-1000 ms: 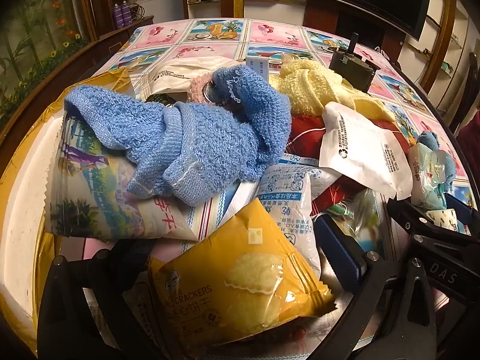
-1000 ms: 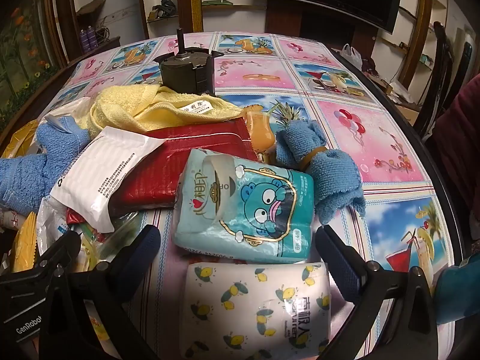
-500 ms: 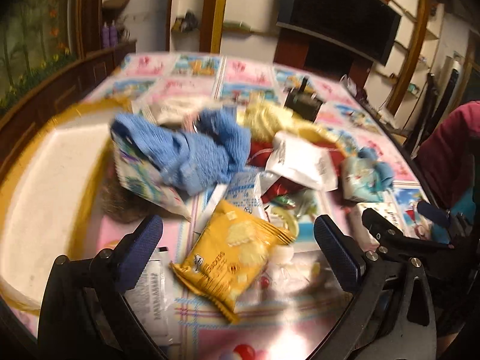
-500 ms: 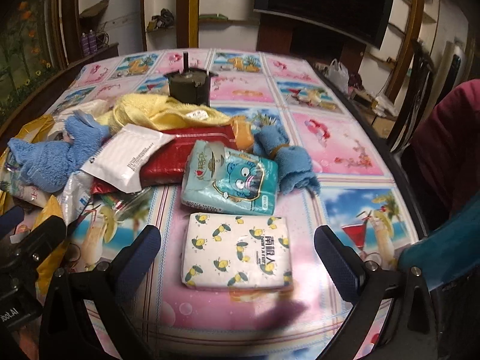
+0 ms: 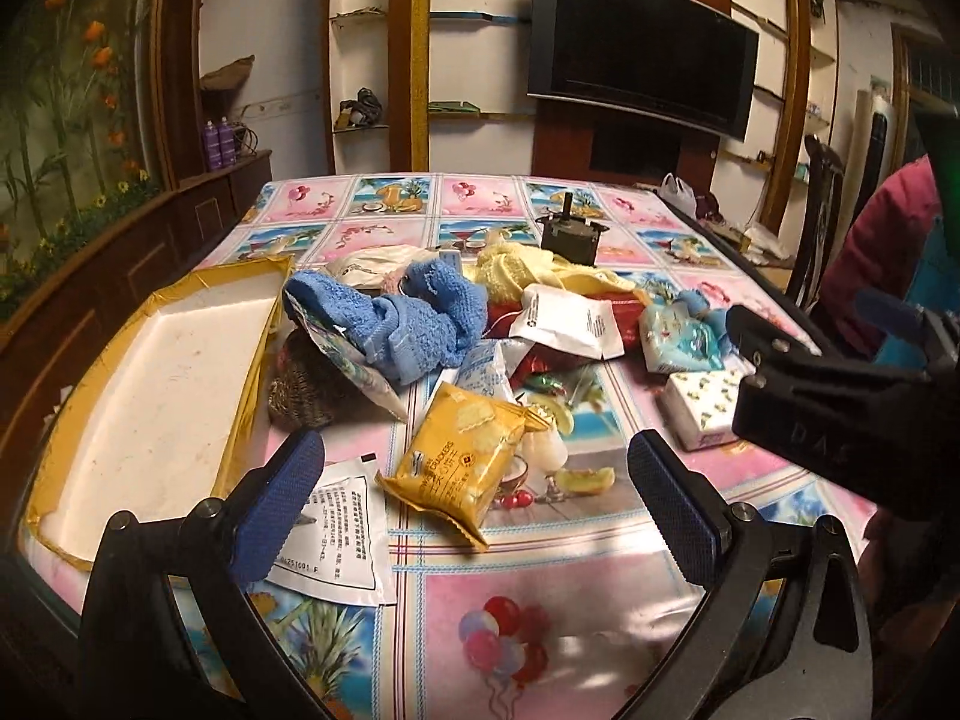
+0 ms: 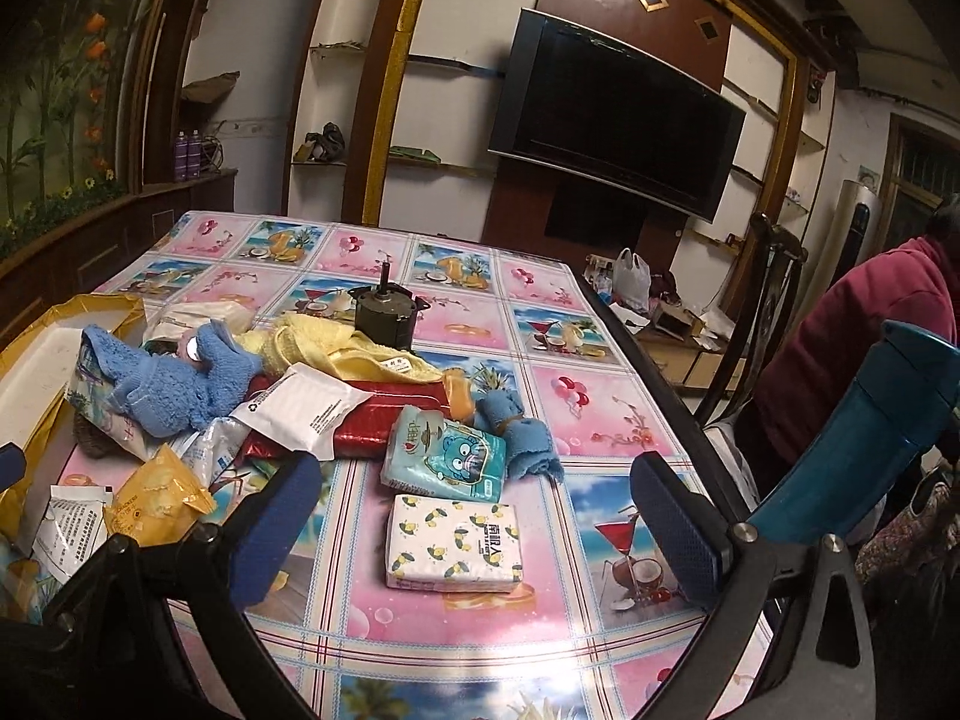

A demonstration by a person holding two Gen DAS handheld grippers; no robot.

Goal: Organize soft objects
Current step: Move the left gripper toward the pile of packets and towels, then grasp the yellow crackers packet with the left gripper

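I hold my left tongs [image 5: 474, 498] spread wide and empty above the bench [image 5: 540, 612], over the yellow cracker packet [image 5: 462, 468]; my right tongs [image 6: 474, 528] are likewise spread and empty above the lemon-print tissue pack [image 6: 453, 543]. The blue towel [image 5: 408, 324] lies heaped on a printed snack bag beside the white tray [image 5: 150, 396]. The yellow cloth [image 6: 336, 348] sits farther back, and the teal tissue pack [image 6: 444, 453] touches a small rolled blue cloth [image 6: 522, 438].
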